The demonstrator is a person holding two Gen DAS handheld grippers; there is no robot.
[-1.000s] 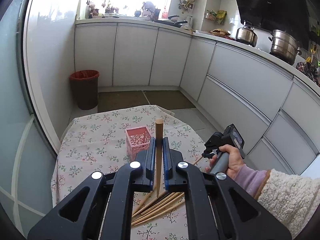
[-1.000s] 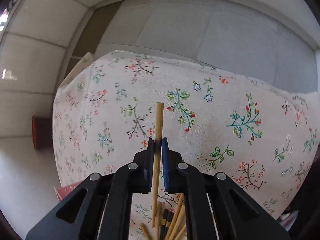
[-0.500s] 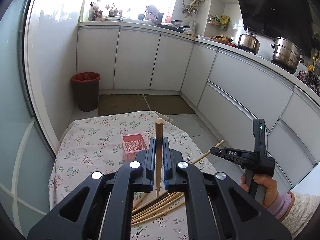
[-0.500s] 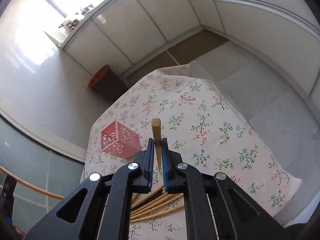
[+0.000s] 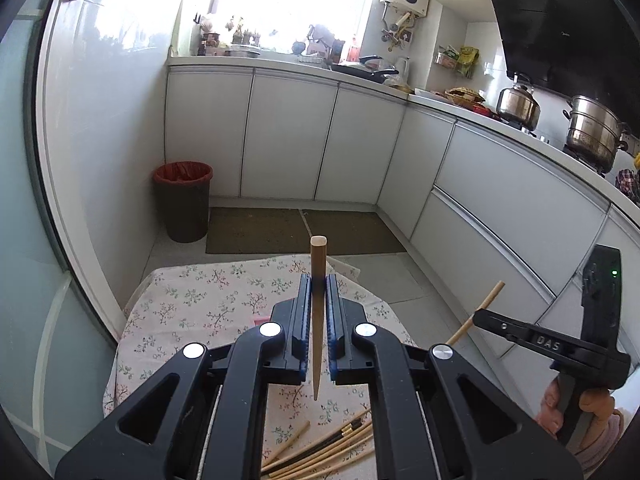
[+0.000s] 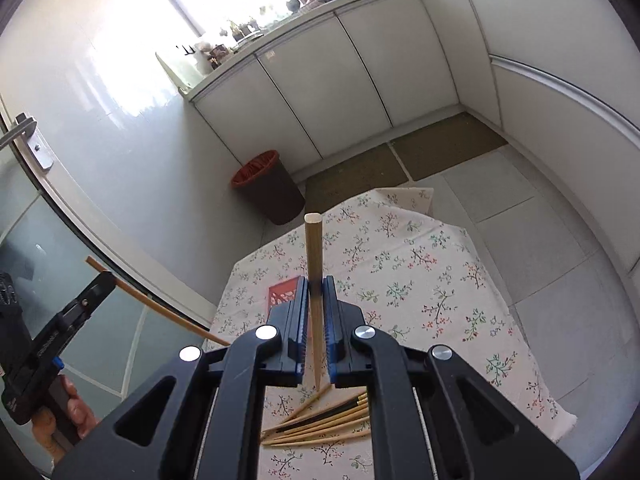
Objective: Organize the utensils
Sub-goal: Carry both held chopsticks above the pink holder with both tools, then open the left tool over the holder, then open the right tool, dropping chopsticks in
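My left gripper (image 5: 319, 280) is shut on a wooden chopstick (image 5: 319, 264) that stands upright between the pads, high above the table. My right gripper (image 6: 315, 280) is shut on another wooden chopstick (image 6: 312, 244), also upright. Each gripper shows in the other view: the right one (image 5: 480, 314) with its chopstick (image 5: 482, 310), the left one (image 6: 106, 278) with its chopstick (image 6: 160, 310). A pile of several chopsticks (image 6: 320, 420) lies on the floral tablecloth (image 6: 420, 264) below; it also shows in the left wrist view (image 5: 328, 452). The pink basket (image 6: 282, 294) is mostly hidden behind my right fingers.
A brown bin with a red liner (image 5: 185, 200) stands on the floor beyond the table, by white cabinets (image 5: 288, 136). Steel pots (image 5: 592, 132) sit on the counter at the right. A glass door (image 6: 60, 240) is at the left.
Both grippers have risen higher above the table with their chopsticks. The pink basket has dropped behind the fingers in both views.
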